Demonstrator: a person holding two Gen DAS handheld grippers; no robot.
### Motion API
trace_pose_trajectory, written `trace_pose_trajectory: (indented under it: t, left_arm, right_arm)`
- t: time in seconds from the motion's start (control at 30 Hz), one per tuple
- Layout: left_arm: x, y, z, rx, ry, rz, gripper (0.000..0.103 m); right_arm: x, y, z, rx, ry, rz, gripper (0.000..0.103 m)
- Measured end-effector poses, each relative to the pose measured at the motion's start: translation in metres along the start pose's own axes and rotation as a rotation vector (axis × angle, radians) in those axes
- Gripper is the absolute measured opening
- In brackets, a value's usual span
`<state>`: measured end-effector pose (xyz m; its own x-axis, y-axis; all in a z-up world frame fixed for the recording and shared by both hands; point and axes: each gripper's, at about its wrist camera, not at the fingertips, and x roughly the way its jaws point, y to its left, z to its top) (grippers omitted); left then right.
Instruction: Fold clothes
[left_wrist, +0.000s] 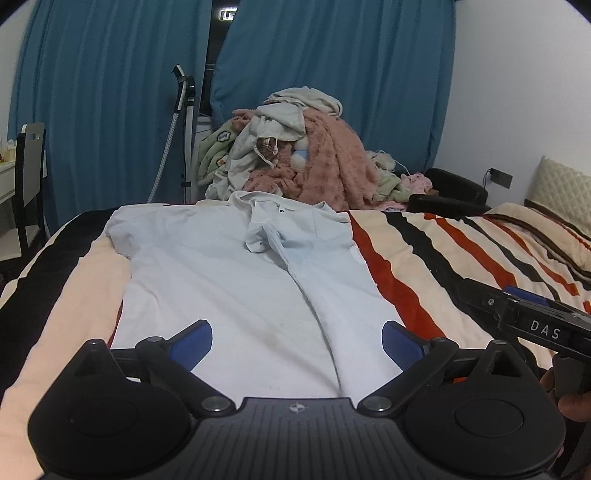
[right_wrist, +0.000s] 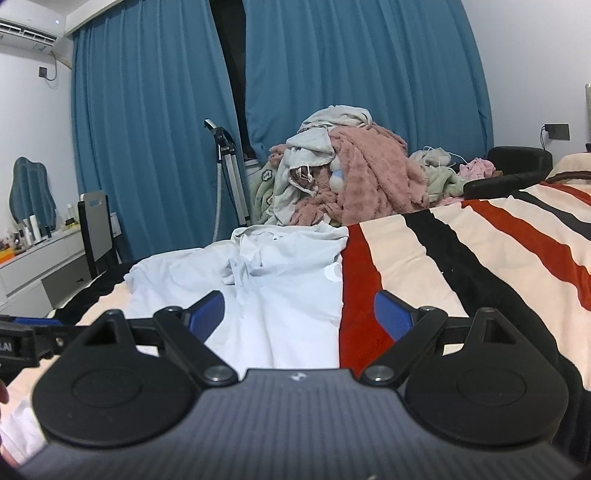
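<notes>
Striped bed (left_wrist: 424, 251), pale shirt (left_wrist: 229, 280); both claws (left_wrist: 297, 341) (right_wrist: 299, 314) wide, apparently empty.

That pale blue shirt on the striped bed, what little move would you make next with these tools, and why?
Probably lower the left tool onto the left sleeve and fold it inward. The pale blue shirt lies spread on the striped blanket with its right side already folded in, while the left sleeve sticks out. Both the left tool and the right tool are open and hold nothing.

Both tongs matte black w/ blue ribbed pads: left tongs (left_wrist: 297, 341), right tongs (right_wrist: 299, 315). Round disc hubs, silver pivot screws, ribbed grey body w/ small logo. White "DAS" label on right one's side.
</notes>
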<state>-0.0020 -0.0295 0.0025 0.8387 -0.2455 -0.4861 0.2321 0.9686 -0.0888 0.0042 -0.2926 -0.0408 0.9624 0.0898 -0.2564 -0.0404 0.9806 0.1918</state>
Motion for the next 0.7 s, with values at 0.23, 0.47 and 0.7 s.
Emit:
trace_pose_trajectory:
  t: [0.23,0.47,0.7]
  left_arm:
    - [-0.003,0.002,0.001,0.01,-0.001,-0.01,0.101]
    - [-0.006,0.01,0.006,0.061,0.031,-0.037,0.101]
    - [-0.017,0.047,0.019,-0.019,0.013,-0.017,0.102]
  right_arm:
    - [-0.003,0.008,-0.001,-0.033,-0.013,0.011,0.075]
    - [0.007,0.008,-0.006,-0.018,0.037,-0.025,0.082]
    - [0.052,0.018,-0.001,-0.046,0.141,0.041,0.082]
